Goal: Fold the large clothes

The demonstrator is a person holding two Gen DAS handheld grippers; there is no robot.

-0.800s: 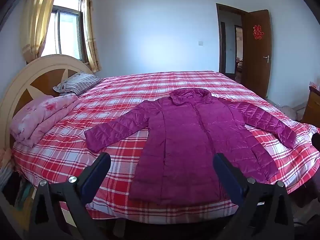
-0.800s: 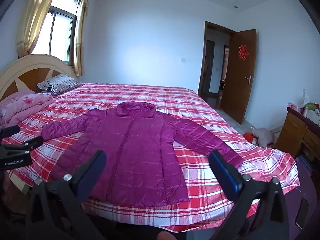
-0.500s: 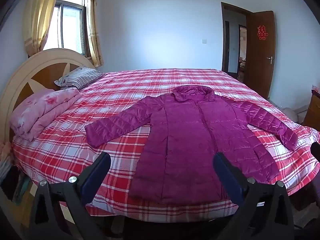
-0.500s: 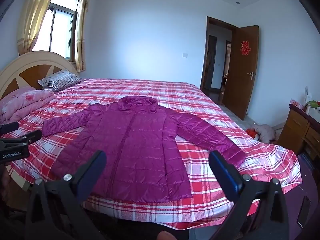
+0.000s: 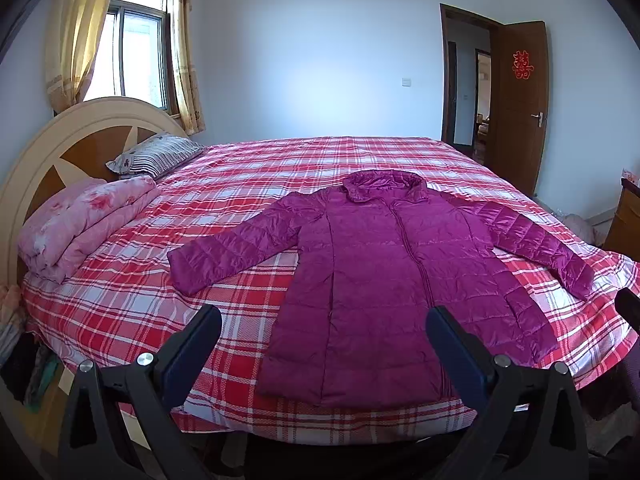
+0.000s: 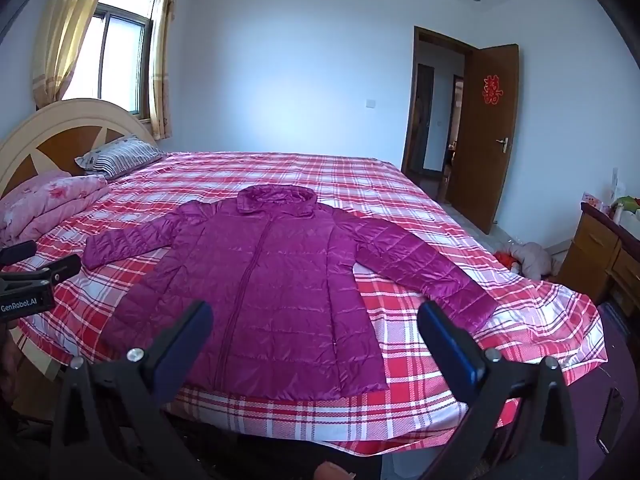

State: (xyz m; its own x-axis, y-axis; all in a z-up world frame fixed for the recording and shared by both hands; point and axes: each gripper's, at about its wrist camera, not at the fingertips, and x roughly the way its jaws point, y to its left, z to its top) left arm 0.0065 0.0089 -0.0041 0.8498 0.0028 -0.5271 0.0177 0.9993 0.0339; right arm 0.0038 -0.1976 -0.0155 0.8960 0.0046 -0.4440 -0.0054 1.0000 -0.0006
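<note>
A magenta quilted jacket [image 5: 384, 276] lies flat and face up on the bed, both sleeves spread out, collar toward the far side; it also shows in the right wrist view [image 6: 272, 292]. My left gripper [image 5: 324, 324] is open and empty, held before the bed's near edge in front of the jacket's hem. My right gripper [image 6: 316, 320] is open and empty, also short of the near edge, in front of the hem's right part. The left gripper shows at the left edge of the right wrist view [image 6: 36, 268].
The bed has a red plaid sheet [image 5: 140, 300]. A folded pink quilt [image 5: 80, 220] and a striped pillow [image 5: 156, 156] lie by the headboard [image 5: 60, 140]. An open brown door [image 6: 488, 136] and a wooden dresser [image 6: 600, 252] stand to the right.
Both grippers have risen slightly and tilted; the bed and jacket sit a little lower in both views. Both stay open. The jacket has not moved.
</note>
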